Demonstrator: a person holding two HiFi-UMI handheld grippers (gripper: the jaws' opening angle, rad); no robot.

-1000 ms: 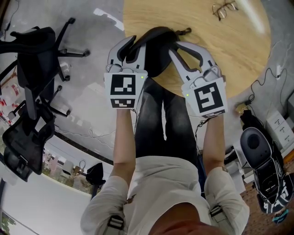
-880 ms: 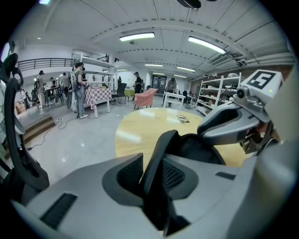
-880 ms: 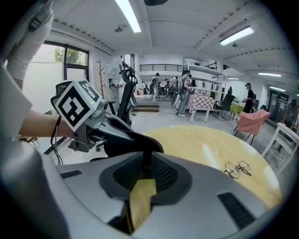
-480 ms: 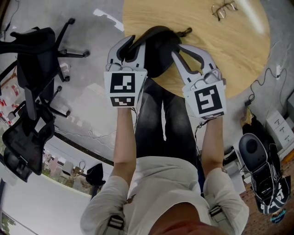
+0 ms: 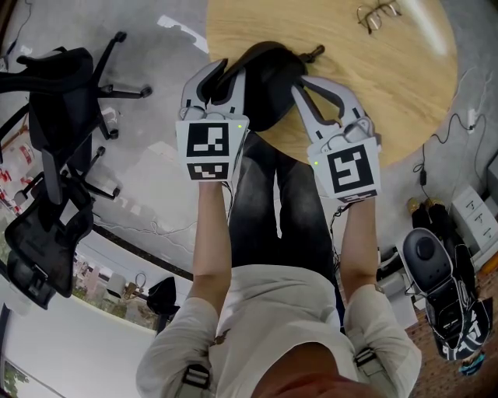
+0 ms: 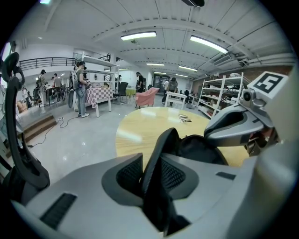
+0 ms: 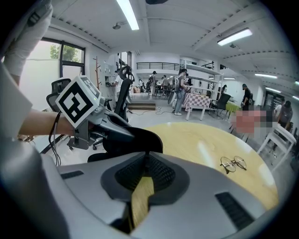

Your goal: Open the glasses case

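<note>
A black glasses case (image 5: 268,78) lies at the near edge of the round wooden table (image 5: 373,85), its lid partly raised. My left gripper (image 5: 222,74) is shut on the lid's left rim. In the left gripper view the black rim (image 6: 161,154) stands pinched between the ribbed pads. My right gripper (image 5: 302,79) is at the case's right side. Its jaws are closing, and in the right gripper view the fingertips (image 7: 144,163) meet on the case's dark edge (image 7: 138,140). The case's inside is hidden.
A pair of wire glasses (image 5: 380,14) lies on the far part of the table. Black office chairs (image 5: 58,132) stand on the floor to the left. A dark bag (image 5: 436,264) and a power strip (image 5: 475,214) lie on the floor to the right.
The right gripper's jaws have drawn together at the case's right side. The left gripper and the case have kept still.
</note>
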